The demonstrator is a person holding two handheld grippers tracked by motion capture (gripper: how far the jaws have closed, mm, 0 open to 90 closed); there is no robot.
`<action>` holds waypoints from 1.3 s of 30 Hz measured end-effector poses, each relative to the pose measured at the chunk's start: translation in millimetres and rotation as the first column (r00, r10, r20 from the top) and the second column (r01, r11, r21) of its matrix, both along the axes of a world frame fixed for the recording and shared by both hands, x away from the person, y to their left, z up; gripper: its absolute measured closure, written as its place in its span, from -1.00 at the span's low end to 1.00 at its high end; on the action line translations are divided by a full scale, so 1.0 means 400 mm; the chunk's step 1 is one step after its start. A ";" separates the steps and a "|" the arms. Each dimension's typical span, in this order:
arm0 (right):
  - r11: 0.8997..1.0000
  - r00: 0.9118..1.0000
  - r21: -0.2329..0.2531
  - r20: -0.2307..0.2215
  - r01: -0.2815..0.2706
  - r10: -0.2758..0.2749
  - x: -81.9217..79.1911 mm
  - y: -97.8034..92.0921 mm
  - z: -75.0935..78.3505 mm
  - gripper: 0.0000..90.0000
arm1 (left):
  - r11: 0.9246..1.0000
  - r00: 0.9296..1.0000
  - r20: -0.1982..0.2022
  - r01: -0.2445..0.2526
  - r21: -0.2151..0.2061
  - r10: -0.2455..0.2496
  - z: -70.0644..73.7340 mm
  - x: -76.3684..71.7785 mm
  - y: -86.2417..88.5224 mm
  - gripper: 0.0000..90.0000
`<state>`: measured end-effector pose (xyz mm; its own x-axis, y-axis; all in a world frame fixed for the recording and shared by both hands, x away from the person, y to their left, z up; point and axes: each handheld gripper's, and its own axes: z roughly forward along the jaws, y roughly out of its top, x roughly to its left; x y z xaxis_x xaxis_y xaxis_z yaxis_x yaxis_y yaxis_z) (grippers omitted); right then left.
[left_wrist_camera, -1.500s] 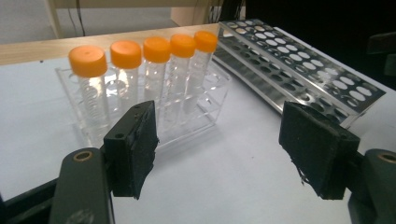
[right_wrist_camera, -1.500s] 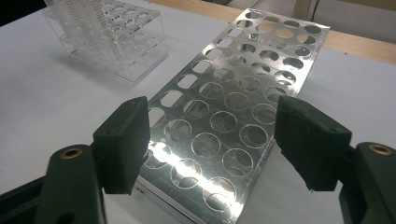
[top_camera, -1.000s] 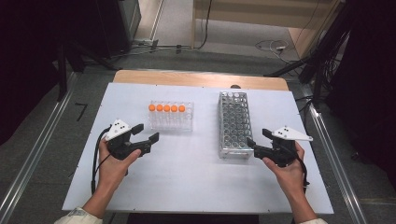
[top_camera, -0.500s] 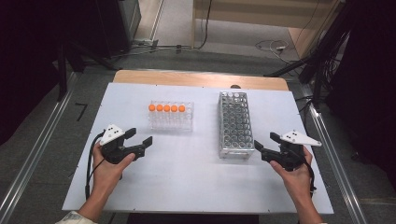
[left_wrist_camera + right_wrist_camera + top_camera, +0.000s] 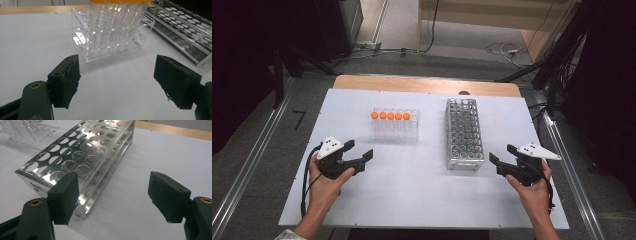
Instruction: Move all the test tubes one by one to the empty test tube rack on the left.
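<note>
White table point(image 5: 422, 200): metal rack point(image 5: 464, 132) mid-right, clear rack point(image 5: 395, 125) of orange-capped tubes point(image 5: 390, 115) beside it. No legible writing. Your left gripper point(image 5: 360, 153) and right gripper point(image 5: 500, 155) both gape, empty.

The high view looks forward and down from above the person's edge of the bench point(image 5: 422, 200), taking in the whole white top and the floor beyond its far edge. The left gripper view sits low and close, facing between its own spread jaws toward the clear rack point(image 5: 112, 37) of orange-capped tubes, the metal rack point(image 5: 185, 32) at its right. The right gripper view, just as low, faces that same metal rack point(image 5: 82, 162) from near its near corner, the clear rack at its top left. All three views share both racks.
</note>
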<state>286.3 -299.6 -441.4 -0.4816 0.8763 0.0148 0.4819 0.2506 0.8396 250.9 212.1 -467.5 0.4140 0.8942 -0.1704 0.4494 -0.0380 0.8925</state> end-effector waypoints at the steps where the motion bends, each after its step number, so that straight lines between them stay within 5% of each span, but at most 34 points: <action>1: 1.000 1.000 0.001 -0.001 0.001 -0.001 -0.001 -0.002 -0.001 -0.48 | 1.000 1.000 0.001 0.000 0.000 0.000 0.000 -0.001 0.001 -0.50; 39: 0.992 0.992 0.000 -0.024 0.125 -0.125 -0.052 -0.121 -0.033 -0.48 | 0.997 0.997 -0.016 -0.071 -0.002 0.071 -0.019 -0.030 0.070 -0.53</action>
<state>265.6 -348.0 -454.7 -0.3678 0.9295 0.0265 0.5291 0.1858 0.8279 239.0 240.2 -475.0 0.3470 0.9207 -0.1788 0.4648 -0.0032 0.8854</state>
